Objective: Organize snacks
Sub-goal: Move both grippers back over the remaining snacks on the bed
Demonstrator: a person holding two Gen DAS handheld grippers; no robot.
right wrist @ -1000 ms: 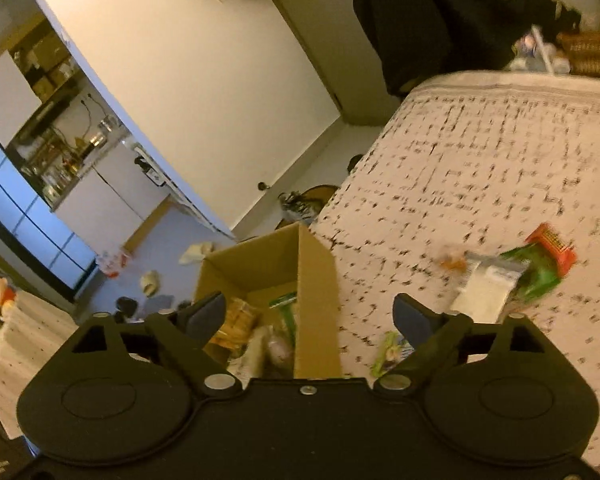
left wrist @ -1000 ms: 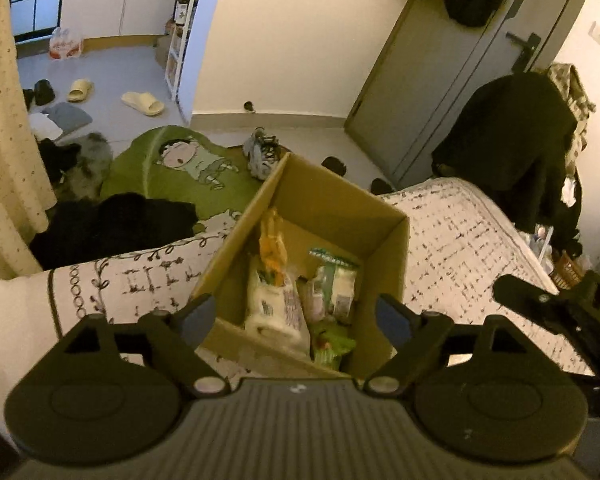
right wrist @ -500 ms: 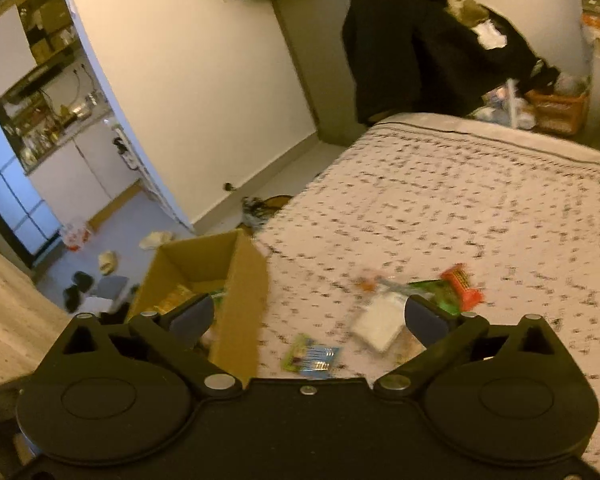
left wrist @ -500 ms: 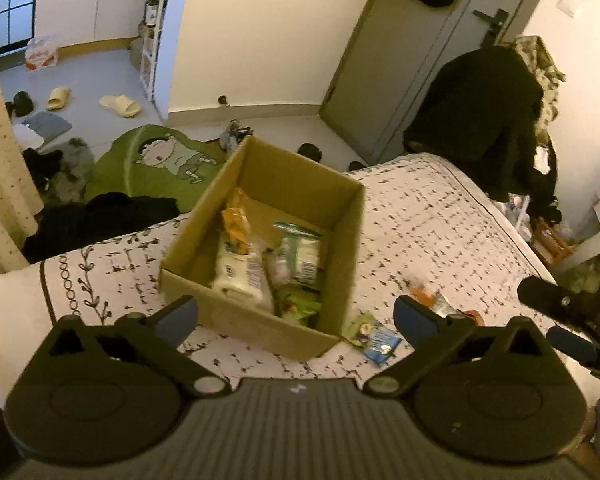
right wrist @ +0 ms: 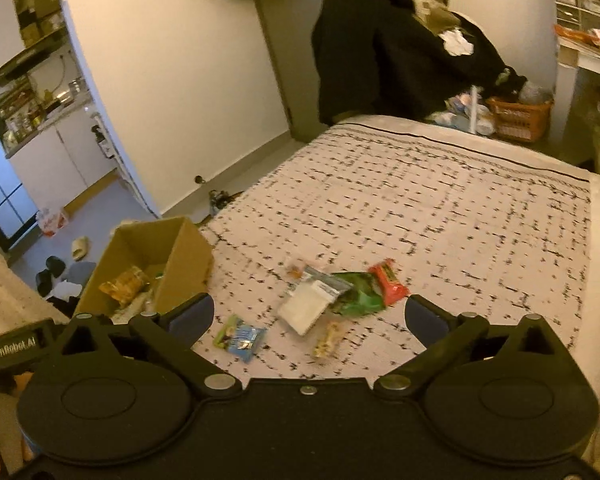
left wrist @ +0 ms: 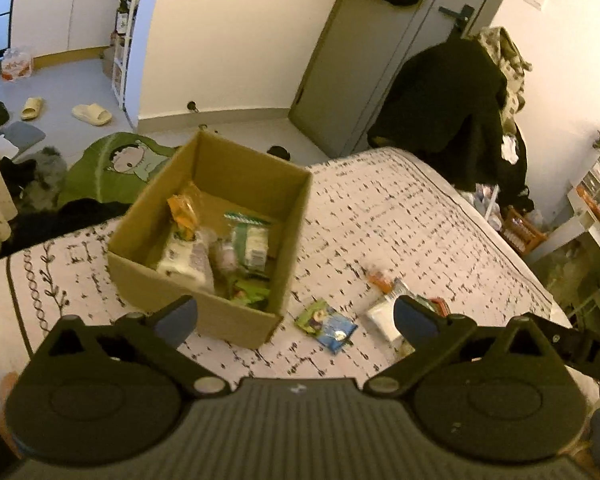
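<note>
An open cardboard box (left wrist: pixel 256 328) (right wrist: pixel 188 256) stands on the bed, with several snack packs inside. Loose snacks lie on the bedspread to its right: a blue-green packet (left wrist: pixel 327 325) (right wrist: pixel 241 337), a white pouch (left wrist: pixel 380 314) (right wrist: pixel 306 306), a green bag (right wrist: pixel 358 294), a red pack (right wrist: pixel 388 282), a small orange one (left wrist: pixel 380 280) and a pale bar (right wrist: pixel 328 340). My left gripper (left wrist: pixel 296 318) hangs open above the box's near corner and the blue-green packet. My right gripper (right wrist: pixel 306 318) is open above the loose pile. Nothing sits between either pair of fingers.
The patterned bedspread (right wrist: pixel 440 216) stretches far to the right. Dark clothes hang on a rack (left wrist: pixel 448 108) (right wrist: pixel 384 44) by the door. Slippers (left wrist: pixel 92 114) and a green cartoon mat (left wrist: pixel 116 164) lie on the floor past the box. An orange basket (right wrist: pixel 520 118) sits beyond the bed.
Both grippers have drawn back and swung right, away from the box, and their jaws have widened. The loose snacks on the bedspread have come into both views.
</note>
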